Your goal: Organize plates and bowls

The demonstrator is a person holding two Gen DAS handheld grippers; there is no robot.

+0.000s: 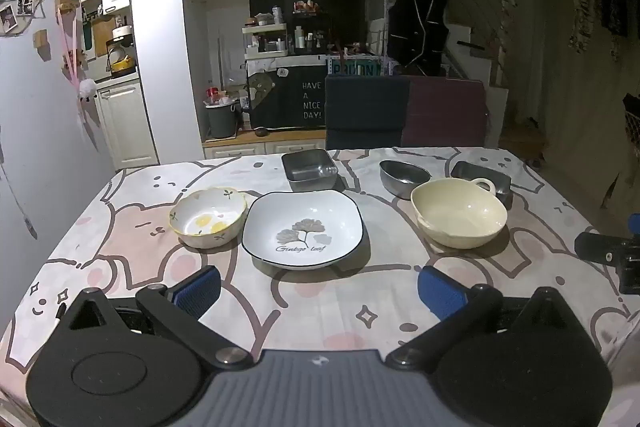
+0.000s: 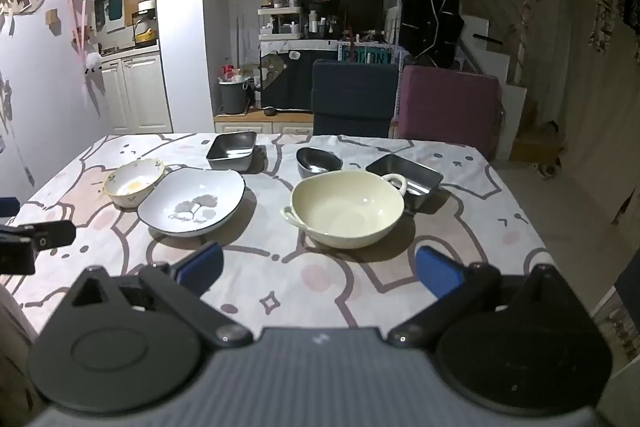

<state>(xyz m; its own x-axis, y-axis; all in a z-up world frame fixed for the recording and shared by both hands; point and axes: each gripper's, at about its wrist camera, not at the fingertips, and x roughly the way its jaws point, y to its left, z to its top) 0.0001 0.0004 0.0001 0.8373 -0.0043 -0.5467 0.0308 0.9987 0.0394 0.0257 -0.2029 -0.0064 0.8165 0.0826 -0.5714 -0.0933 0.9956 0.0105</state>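
A white ginkgo-leaf plate point(image 1: 303, 229) point(image 2: 192, 202) sits mid-table. Left of it stands a small flower-painted bowl point(image 1: 208, 217) point(image 2: 134, 182). A cream two-handled bowl point(image 1: 460, 213) point(image 2: 347, 207) stands to the right. Behind are a square steel dish point(image 1: 310, 170) point(image 2: 232, 150), an oval steel bowl point(image 1: 402, 175) point(image 2: 318, 161) and a rectangular steel tray point(image 1: 482, 179) point(image 2: 406, 174). My left gripper point(image 1: 319, 289) is open and empty, near the table's front, in front of the plate. My right gripper point(image 2: 319, 269) is open and empty, in front of the cream bowl.
The table point(image 1: 120, 247) wears a pink cartoon cloth. Two chairs, dark blue point(image 2: 354, 95) and maroon point(image 2: 450, 107), stand at the far edge. The right gripper's body shows at the right edge of the left wrist view point(image 1: 612, 253).
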